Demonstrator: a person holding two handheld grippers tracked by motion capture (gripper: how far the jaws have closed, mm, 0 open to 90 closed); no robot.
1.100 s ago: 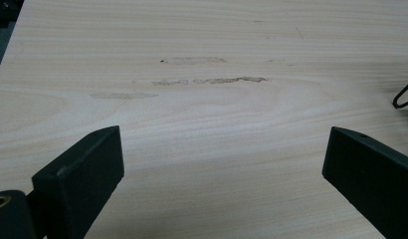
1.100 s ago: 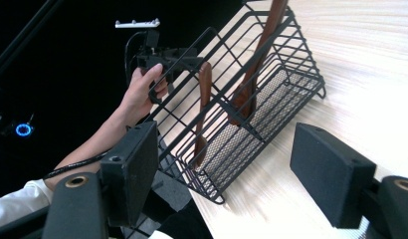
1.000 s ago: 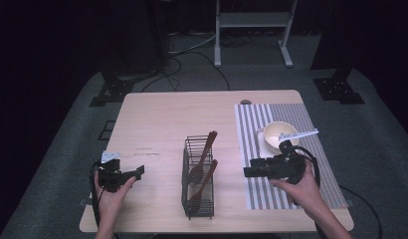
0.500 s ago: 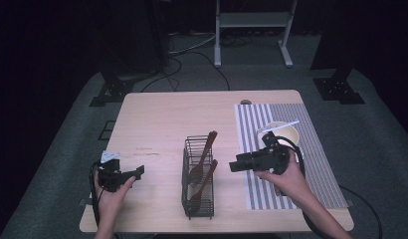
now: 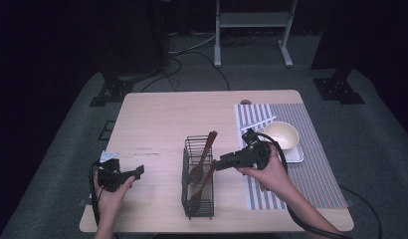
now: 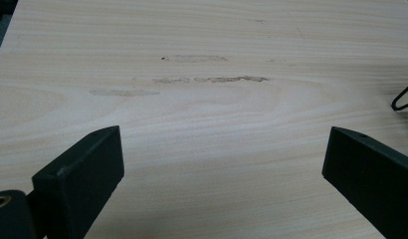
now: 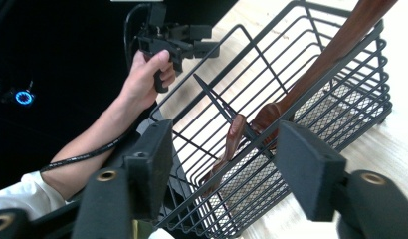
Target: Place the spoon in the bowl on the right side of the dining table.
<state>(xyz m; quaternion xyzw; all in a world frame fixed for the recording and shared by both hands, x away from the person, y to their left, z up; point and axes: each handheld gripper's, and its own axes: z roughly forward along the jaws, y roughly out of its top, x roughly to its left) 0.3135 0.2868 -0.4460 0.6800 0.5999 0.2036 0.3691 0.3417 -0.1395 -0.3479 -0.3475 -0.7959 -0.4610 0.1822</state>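
Spoons (image 5: 204, 162) in basket (image 5: 198, 201), r. claw (image 5: 218, 165) beside

No text, label, brand or number can be read anywhere here. The small white tag (image 5: 109, 155) on the pale wooden table (image 5: 157, 119), just beyond the left gripper at the near left, is too small and blurred to show any print. The faint marks on the wood in the left gripper view are smudges, not letters.
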